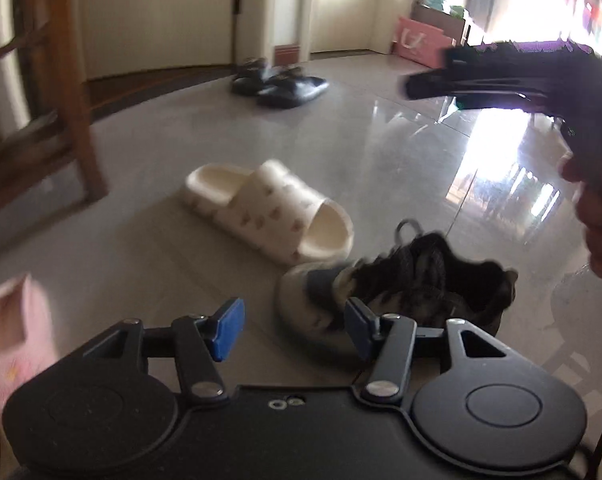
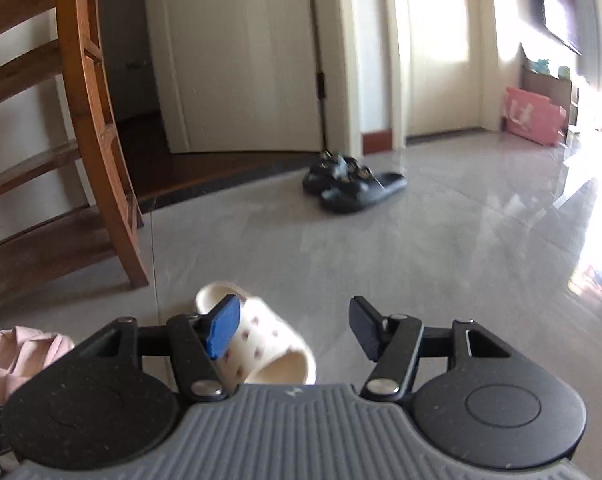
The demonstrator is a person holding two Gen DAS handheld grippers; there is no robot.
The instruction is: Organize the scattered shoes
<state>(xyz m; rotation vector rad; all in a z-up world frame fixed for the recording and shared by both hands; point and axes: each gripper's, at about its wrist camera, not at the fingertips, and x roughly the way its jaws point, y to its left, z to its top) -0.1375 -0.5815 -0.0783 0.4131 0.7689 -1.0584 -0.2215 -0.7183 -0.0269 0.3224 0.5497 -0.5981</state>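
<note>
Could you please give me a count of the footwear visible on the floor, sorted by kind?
White foam slide slipper with small brown prints: 1
Dark grey laced sneaker with pale sole: 1
Dark navy slide sandals by the doorway: 2, lying close together
Pink fabric item at the left edge: too blurred to name, not counted
Total: 4

Cream slide (image 1: 269, 210) dotted with brown motifs, dark-and-grey sneaker (image 1: 397, 292), black sandals (image 2: 351, 186) on glossy grey tiled floor (image 2: 441, 248), blue-padded fingers (image 1: 229, 326)
</note>
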